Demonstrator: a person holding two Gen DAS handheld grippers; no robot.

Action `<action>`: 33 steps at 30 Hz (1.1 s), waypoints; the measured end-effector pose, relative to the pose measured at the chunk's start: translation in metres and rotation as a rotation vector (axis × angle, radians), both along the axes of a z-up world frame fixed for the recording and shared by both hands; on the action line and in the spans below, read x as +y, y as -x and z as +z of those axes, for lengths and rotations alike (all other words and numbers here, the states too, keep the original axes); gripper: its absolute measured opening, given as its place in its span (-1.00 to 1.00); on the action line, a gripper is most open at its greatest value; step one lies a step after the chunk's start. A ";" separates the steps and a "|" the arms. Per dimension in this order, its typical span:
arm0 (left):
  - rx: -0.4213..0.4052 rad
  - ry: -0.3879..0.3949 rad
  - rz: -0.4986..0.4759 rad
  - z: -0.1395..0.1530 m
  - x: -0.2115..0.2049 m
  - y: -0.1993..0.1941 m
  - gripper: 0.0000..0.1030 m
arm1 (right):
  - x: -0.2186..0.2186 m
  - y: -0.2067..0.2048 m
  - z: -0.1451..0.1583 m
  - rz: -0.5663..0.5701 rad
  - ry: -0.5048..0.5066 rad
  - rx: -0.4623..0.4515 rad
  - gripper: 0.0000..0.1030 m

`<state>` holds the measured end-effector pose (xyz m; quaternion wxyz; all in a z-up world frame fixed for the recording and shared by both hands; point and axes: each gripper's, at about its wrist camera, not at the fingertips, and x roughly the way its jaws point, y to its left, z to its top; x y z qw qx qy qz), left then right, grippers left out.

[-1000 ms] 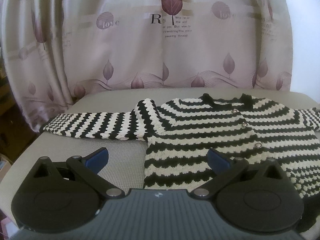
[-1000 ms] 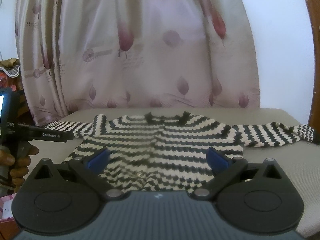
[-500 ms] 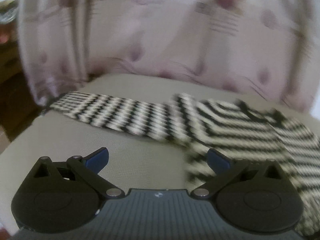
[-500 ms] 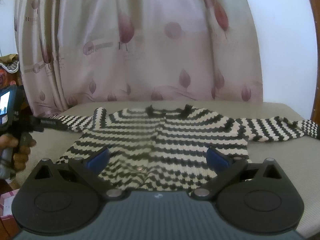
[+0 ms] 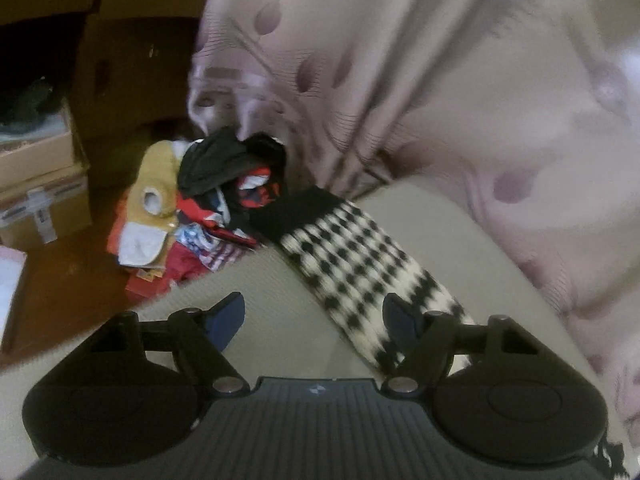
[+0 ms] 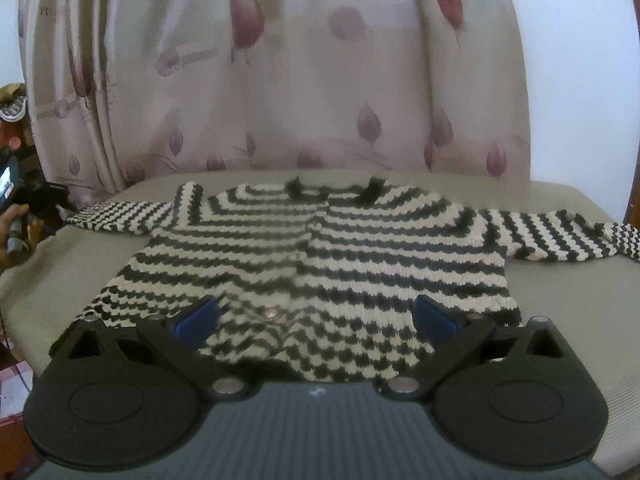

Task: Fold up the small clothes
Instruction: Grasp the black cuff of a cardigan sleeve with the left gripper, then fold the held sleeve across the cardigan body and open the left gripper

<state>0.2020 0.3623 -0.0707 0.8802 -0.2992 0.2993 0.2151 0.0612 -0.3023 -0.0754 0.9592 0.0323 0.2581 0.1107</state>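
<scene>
A black-and-white striped knit cardigan (image 6: 320, 256) lies spread flat on the grey cushion (image 6: 60, 256), both sleeves stretched out sideways. In the left wrist view only its left sleeve (image 5: 360, 264) shows, running from the dark cuff at the cushion's edge down under the right blue pad. My left gripper (image 5: 314, 316) hovers over that sleeve, its jaws closing, the pads not pressing on the knit. My right gripper (image 6: 316, 314) hangs open above the cardigan's lower hem, nothing between its fingers. In the right wrist view a hand (image 6: 16, 224) holds the left gripper at the far left.
A pink leaf-print curtain (image 6: 280, 80) hangs right behind the cushion. Off the cushion's left end a pile of clothes (image 5: 208, 200) lies on the brown floor, with cardboard boxes (image 5: 40, 184) further left. A white wall (image 6: 580, 80) stands at the right.
My left gripper has swung far left from the cardigan's body to its left sleeve, rolled, and its jaws have narrowed. My right gripper has edged slightly forward and down over the hem.
</scene>
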 end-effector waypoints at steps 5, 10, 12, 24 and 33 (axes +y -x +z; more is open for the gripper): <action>0.005 -0.025 -0.006 -0.004 0.013 -0.025 0.42 | 0.002 -0.009 -0.005 -0.013 0.012 0.030 1.00; 0.029 -0.092 -0.046 -0.006 0.005 -0.046 -0.54 | 0.003 -0.011 -0.008 -0.025 0.010 0.049 1.00; 0.051 -0.088 -0.048 -0.008 0.006 -0.049 -0.88 | 0.001 -0.012 -0.008 -0.029 0.002 0.055 1.00; -0.075 -0.138 0.145 0.031 -0.025 0.085 -0.88 | -0.014 0.005 0.004 -0.051 -0.032 0.008 1.00; -0.009 -0.153 0.148 -0.002 -0.031 0.120 -0.73 | -0.035 0.023 0.002 -0.085 -0.086 0.000 1.00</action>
